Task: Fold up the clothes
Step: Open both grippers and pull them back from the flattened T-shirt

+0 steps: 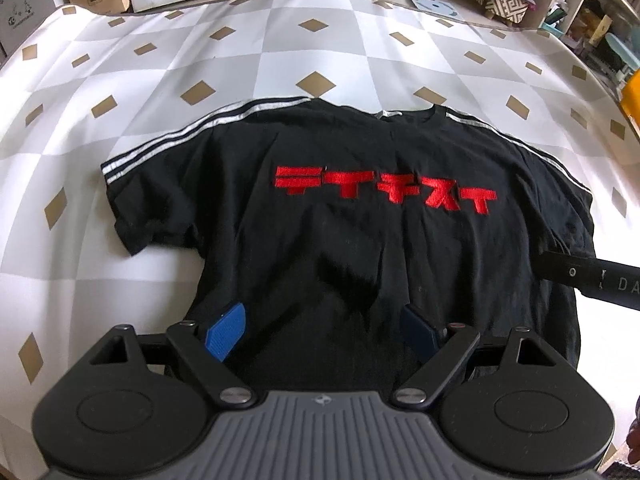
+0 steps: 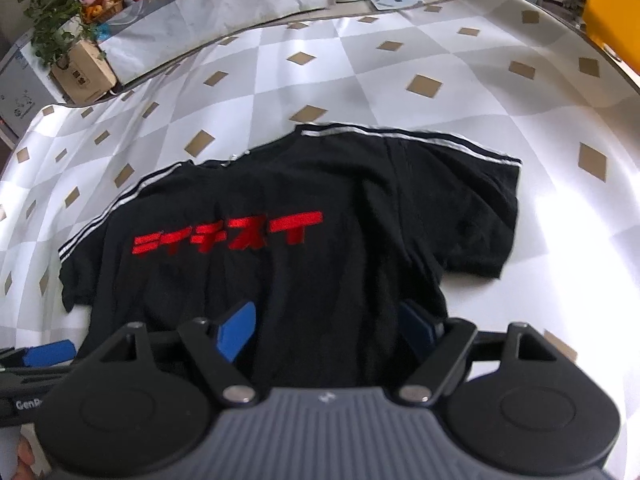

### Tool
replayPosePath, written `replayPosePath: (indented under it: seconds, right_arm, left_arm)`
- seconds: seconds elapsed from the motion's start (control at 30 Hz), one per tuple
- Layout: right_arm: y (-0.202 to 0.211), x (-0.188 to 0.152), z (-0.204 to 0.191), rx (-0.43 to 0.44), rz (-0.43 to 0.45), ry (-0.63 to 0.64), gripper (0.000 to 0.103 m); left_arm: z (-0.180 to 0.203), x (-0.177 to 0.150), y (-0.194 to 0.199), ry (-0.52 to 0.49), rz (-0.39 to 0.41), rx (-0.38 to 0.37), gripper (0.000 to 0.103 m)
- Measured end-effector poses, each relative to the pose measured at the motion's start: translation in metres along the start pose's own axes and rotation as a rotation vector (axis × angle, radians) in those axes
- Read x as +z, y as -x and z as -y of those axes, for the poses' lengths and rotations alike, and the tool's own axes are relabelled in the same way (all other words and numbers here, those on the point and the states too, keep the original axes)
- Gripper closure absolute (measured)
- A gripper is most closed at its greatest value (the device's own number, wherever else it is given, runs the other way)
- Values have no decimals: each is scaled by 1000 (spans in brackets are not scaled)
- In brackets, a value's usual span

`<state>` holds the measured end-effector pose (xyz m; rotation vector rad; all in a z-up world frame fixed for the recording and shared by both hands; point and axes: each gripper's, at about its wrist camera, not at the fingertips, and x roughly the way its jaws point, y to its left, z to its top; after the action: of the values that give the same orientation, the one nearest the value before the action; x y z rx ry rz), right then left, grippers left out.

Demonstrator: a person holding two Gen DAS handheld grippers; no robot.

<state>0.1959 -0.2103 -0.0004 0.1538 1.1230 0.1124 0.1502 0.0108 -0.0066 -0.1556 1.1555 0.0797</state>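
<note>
A black T-shirt [image 1: 360, 240] with red lettering lies spread flat on the checkered bench [image 1: 160, 80]. The left claw [image 1: 326, 330] and the right claw [image 2: 328, 328] hang over its lower part, both spread wide and holding nothing.

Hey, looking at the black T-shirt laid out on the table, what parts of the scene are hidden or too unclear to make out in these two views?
- T-shirt hem: hidden in both wrist views behind each gripper's own body.
- Right gripper fingertips: blurred in its own view, so contact with the cloth is unclear.
- Left gripper: both pads show, contact unclear; in the right view only one blue finger shows, cut by the edge.
- Shelf items: too small and warped at the top right.
</note>
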Motion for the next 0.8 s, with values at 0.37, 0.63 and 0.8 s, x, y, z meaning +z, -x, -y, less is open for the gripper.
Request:
replayPosePath:
  seconds: [0.37,0.63,0.8]
  right_arm:
    - [18,-16,5,-21,-1,-34,25]
    - [34,-31,8,-14,-13,-41,25]
    - [43,-41,16,-12,-12,-85,25]
  left_arm:
    - [1,-17,14,-7,3,-4,19]
    - [5,-35,26,-24,5,-2,19]
    - [7,-47,32,-29,6,-2,19]
